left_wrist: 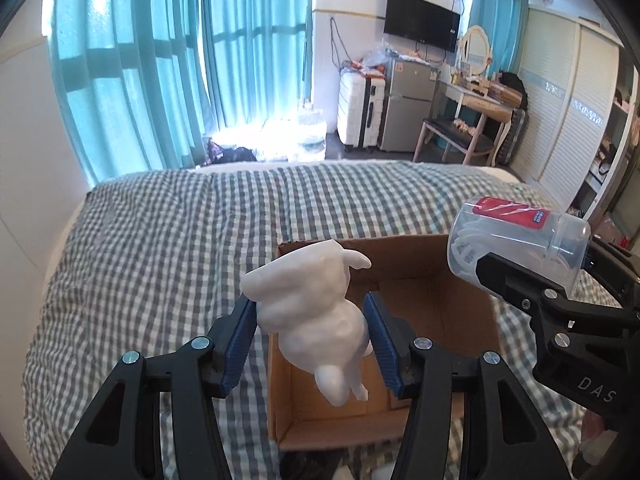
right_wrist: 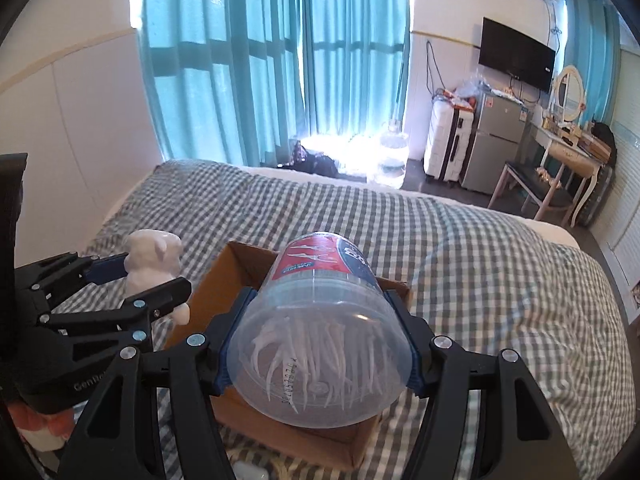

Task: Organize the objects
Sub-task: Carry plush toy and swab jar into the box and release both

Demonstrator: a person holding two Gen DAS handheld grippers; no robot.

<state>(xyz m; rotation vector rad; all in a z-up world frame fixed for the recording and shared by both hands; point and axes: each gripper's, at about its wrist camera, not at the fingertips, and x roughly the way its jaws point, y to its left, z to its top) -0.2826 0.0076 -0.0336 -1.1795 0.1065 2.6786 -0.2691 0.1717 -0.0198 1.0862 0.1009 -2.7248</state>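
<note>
My left gripper [left_wrist: 310, 322] is shut on a white animal figurine [left_wrist: 316, 312] and holds it above the left side of an open cardboard box [left_wrist: 436, 292] on the checked bed. The figurine also shows in the right wrist view [right_wrist: 150, 268], held in the left gripper [right_wrist: 154, 276]. My right gripper [right_wrist: 320, 324] is shut on a clear plastic jar [right_wrist: 324, 332] with a red and blue label, full of white picks. It holds the jar tilted above the box [right_wrist: 224, 276]. The jar [left_wrist: 516, 240] and right gripper [left_wrist: 532, 264] hang over the box's right side in the left wrist view.
The grey-and-white checked bedspread [left_wrist: 160, 248] spreads around the box. Beyond the bed are teal curtains [left_wrist: 160, 60], a water jug [left_wrist: 310, 132], a white suitcase [left_wrist: 358, 110], a small fridge [left_wrist: 406, 108], a dressing table with stool [left_wrist: 472, 120] and a wall TV [left_wrist: 420, 26].
</note>
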